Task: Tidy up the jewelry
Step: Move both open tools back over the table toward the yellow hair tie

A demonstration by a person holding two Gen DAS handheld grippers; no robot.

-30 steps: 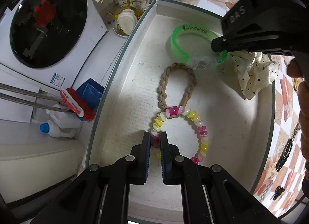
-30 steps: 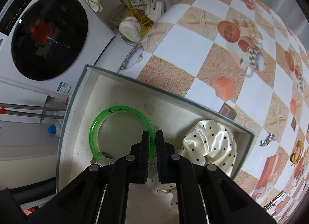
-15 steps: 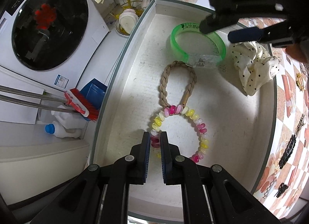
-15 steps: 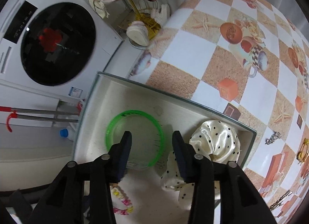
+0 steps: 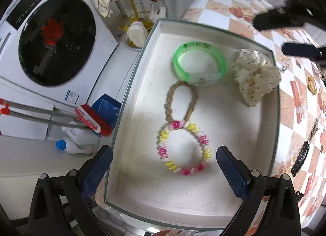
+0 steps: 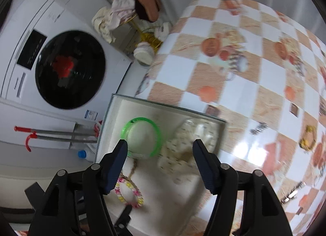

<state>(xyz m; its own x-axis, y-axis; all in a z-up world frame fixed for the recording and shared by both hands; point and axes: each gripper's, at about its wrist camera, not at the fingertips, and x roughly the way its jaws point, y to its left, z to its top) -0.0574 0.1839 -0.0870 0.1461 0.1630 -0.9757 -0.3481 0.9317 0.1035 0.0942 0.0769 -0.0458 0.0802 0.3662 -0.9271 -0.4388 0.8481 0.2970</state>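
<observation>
Hovering over the tray (image 5: 130,85), both grippers are released with nothing between the jaws; jaws of each have just been opening, left gripper (image 5: 164,163) spread about as wide as it goes, right gripper (image 6: 160,150) partly spread. Inside the tray, all lying flat: beaded bracelet (image 5: 183,147) near end, braided rope loop (image 5: 182,101) just beyond it with its long axis running near-to-far and its near end touching the beads, green bangle (image 5: 198,65) at the far end against the loop's far tip, polka-dot scrunchie (image 5: 256,77) in the far right corner beside the bangle. So the tray is partly filled, and the coming move likely goes outside it. Key relation: the remaining loose pieces sit on the checkered tablecloth (image 6: 234,85) to the right of the tray — a dark hair clip (image 5: 301,158) near the tray's right rim with its long axis roughly along that rim, a gold piece (image 6: 308,137) farther right, a small silver clip (image 6: 293,193) at near right; details too small and blurred to name better. The right gripper is on that side and pointing toward the cloth, so judging from that it is the nearer hand for the next pick; the left gripper sits over the tray's near end, well apart from those pieces. Right wrist view is motion-blurred.
</observation>
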